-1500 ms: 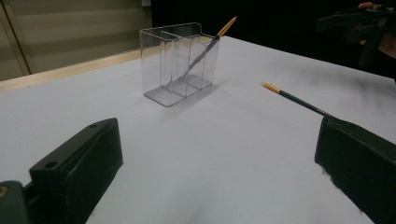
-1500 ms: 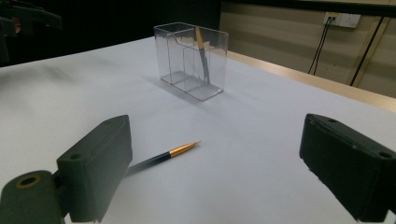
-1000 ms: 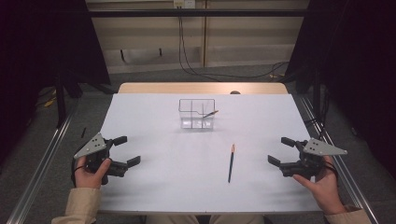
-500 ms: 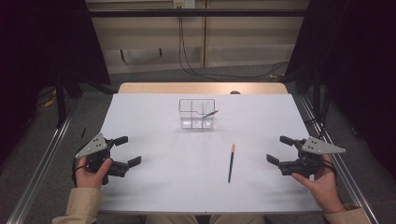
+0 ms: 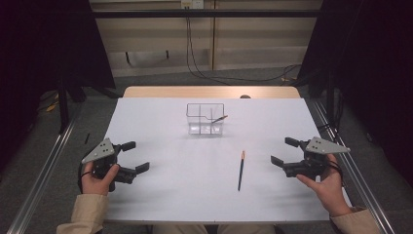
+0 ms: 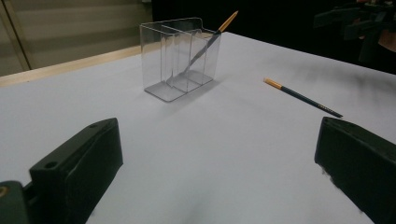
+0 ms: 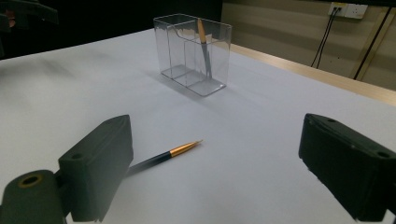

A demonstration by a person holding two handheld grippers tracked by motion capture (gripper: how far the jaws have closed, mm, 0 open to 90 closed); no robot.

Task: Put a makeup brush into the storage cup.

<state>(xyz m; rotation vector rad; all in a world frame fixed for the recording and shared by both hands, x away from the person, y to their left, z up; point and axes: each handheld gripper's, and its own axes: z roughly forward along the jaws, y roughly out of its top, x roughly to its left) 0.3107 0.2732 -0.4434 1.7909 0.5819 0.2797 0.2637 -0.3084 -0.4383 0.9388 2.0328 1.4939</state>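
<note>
Both grippers idle, jaws spread wide, nothing held. Left gripper (image 5: pixel 130 157) sits at lower left of the high view, right gripper (image 5: pixel 287 153) at lower right, each resting low at the white table (image 5: pixel 160 195).

Loose pencil (image 5: pixel 240 170) lies flat just right of centre in the high view, orange end pointing up-frame, nearer the right gripper but well apart from it. In the right gripper view it lies at lower left, partly behind the left-hand jaw. A second pencil (image 5: pixel 217 118) leans tilted in the right-hand compartment of the clear holder (image 5: pixel 205 118), upper centre, orange tip over the rim.

Risks, judged:
- Thin pencil flat on a smooth surface: jaws closing at an angle could roll it away or skid over it.
- Pinching near one end would let it pivot and droop.
- Holder looks light; a nudge on insertion could tip or slide it, or knock the leaning pencil out.

Surface: plain white sheet over a wooden top, bare strip at far edge. Room: dark curtains either side, pale wall panels, cables hanging, wall sockets at top.
</note>
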